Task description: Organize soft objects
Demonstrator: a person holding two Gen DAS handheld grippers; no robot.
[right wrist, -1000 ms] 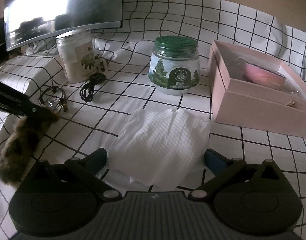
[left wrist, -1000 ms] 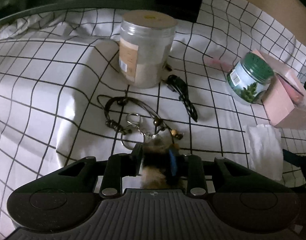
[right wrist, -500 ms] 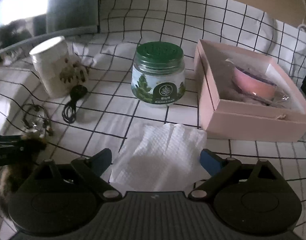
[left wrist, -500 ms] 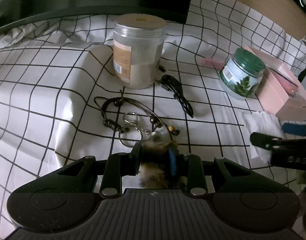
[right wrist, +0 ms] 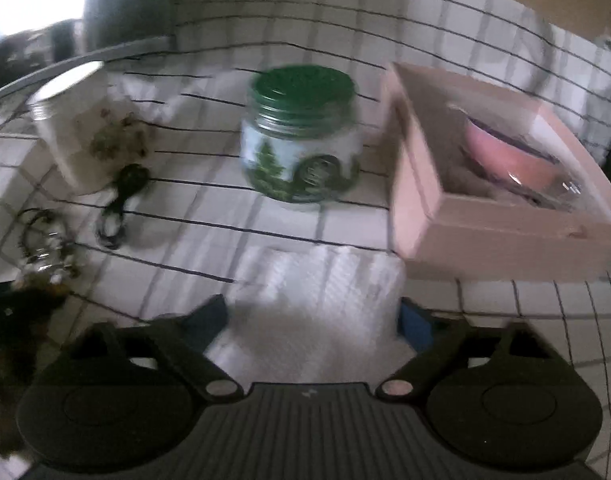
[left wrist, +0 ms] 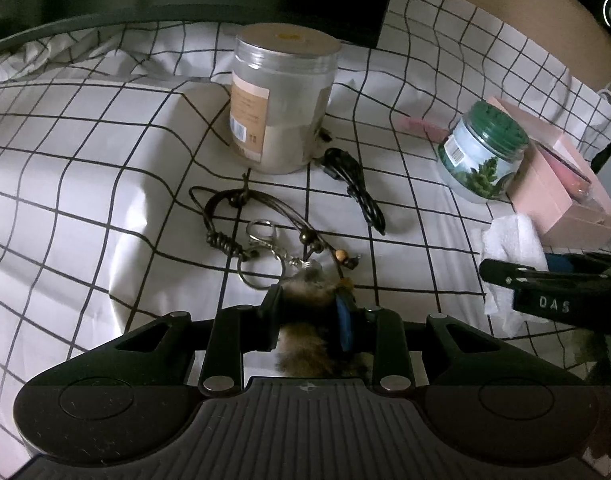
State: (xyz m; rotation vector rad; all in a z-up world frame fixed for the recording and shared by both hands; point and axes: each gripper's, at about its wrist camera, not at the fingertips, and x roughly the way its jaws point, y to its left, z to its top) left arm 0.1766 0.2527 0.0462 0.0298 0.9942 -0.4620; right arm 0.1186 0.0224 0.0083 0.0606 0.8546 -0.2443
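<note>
Your left gripper clamps a brown fur keychain near the green-lidded jar. Your right gripper is closing around the white cloth just before that jar.

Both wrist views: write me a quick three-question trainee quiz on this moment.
1. True or false: the left gripper grips the furry keychain.
2. What lies between the right gripper's closing jaws? A) white cloth B) black cable C) green-lidded jar
3. What holds the pink bowl?

Key: 1 true; 2 A; 3 the pink box.
</note>
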